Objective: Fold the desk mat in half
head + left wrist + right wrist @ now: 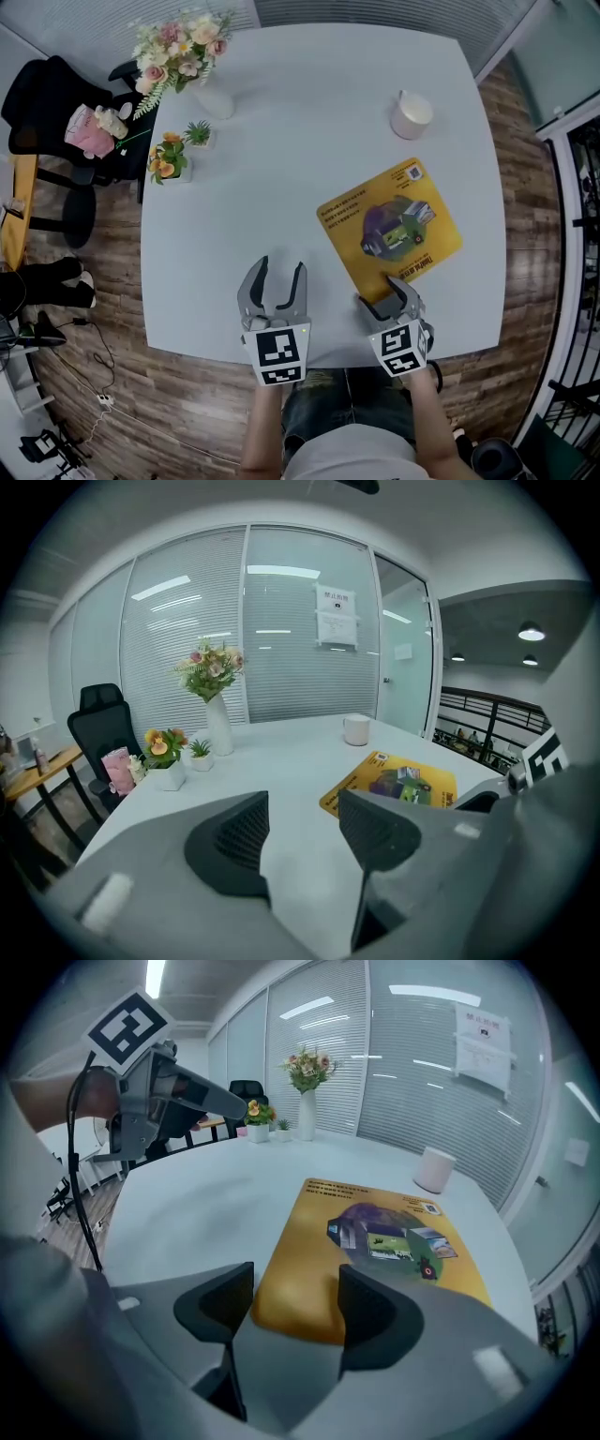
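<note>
Head view shows the yellow desk mat (389, 228) lying flat on the right part of the white surface (281, 169). The right claw (387, 295) is at the mat's near edge, jaws apart, with that edge between them. The left claw (280, 266), wide open and empty, is over bare surface beside the mat.

I am pointing my left gripper (298, 829) across the table (281, 752), its jaws standing apart with only bare tabletop showing between them. The mat (394, 782) is lying flat just past the right-hand jaw, the mug (355, 729) sitting beyond it, the vase (218, 726) standing far left.
</note>
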Motion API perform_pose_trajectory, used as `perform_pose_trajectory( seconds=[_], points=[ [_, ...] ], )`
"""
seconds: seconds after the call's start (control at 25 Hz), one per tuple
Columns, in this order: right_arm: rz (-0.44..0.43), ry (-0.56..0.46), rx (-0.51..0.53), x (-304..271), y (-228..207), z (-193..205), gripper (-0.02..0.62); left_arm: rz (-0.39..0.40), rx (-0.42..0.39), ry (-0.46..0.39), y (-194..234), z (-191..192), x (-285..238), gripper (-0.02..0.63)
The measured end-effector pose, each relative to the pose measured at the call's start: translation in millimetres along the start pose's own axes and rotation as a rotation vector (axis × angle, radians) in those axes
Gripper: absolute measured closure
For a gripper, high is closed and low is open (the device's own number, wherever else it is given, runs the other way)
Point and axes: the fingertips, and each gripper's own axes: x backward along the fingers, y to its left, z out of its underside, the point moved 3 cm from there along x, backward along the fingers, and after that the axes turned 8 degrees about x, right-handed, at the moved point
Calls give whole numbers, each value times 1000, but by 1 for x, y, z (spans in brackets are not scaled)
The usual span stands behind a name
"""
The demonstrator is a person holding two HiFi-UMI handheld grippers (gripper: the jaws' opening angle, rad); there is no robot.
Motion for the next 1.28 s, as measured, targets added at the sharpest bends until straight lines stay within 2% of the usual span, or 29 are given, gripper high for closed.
perform_pose_trajectory(
  seconds=[0.28,0.48,0.68,0.84,1.0,1.16,1.28],
  points=[
    [-10,50,28,-6,1,12,304,19,-5,21,-5,5,-10,374],
    [-32,46,23,-8,2,14,311,32,-25,36,-8,7,-19,374],
    [-49,47,12,-9,2,15,310,59,-90,53,-12,8,-33,374],
    [-67,47,-6,-10,2,15,310,98,-207,92,-15,10,-50,374],
    [-82,53,-29,-10,0,16,301,138,-362,125,-18,12,-67,374],
    [-93,64,-26,-11,0,16,299,185,-563,134,-21,10,-83,374],
    [-101,71,-31,-11,-1,16,298,226,-757,151,-24,12,-95,374]
  ],
)
